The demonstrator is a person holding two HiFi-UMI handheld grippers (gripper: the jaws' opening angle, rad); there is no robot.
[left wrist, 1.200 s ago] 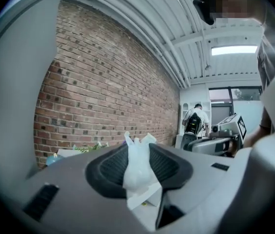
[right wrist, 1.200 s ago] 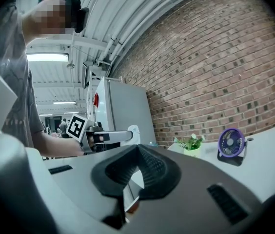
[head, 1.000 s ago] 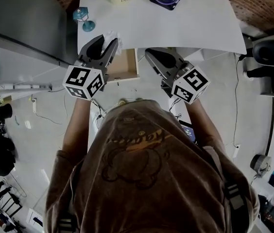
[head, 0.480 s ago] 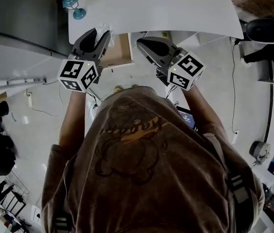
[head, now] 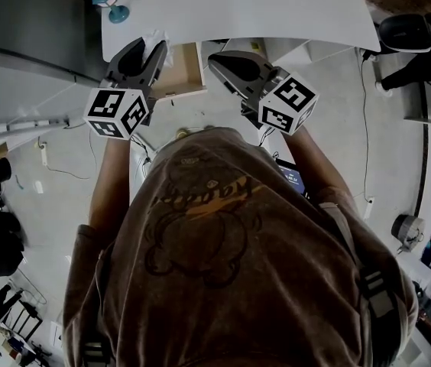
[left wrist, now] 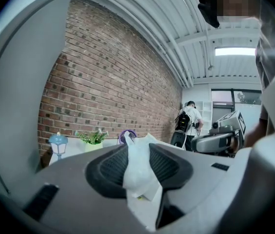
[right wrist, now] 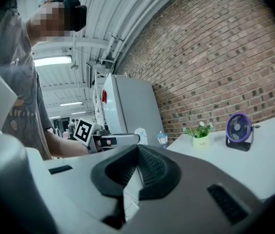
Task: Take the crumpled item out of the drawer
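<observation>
Brick wall is backing the white counter (head: pixel 277 14) at twelve o'clock. Left tongs (head: pixel 148 46) are pinching the crumpled white paper (left wrist: pixel 137 172), keeping it out of the open drawer (head: pixel 183 71) at their three o'clock. Right tongs (right wrist: pixel 135 174) are sitting closed and empty, seemingly standing by.

A white table (head: pixel 277 14) has a wooden drawer (head: pixel 181 71) standing open under its front edge. On its top stand a small blue lamp (head: pixel 110 2), a potted plant (right wrist: pixel 199 135) and a purple fan (right wrist: pixel 238 129), each apart from the others.

The white crumpled item (left wrist: pixel 138 172) stands pinched in the left tool (left wrist: pixel 137 152), beside the open wooden drawer (head: pixel 183 71).
</observation>
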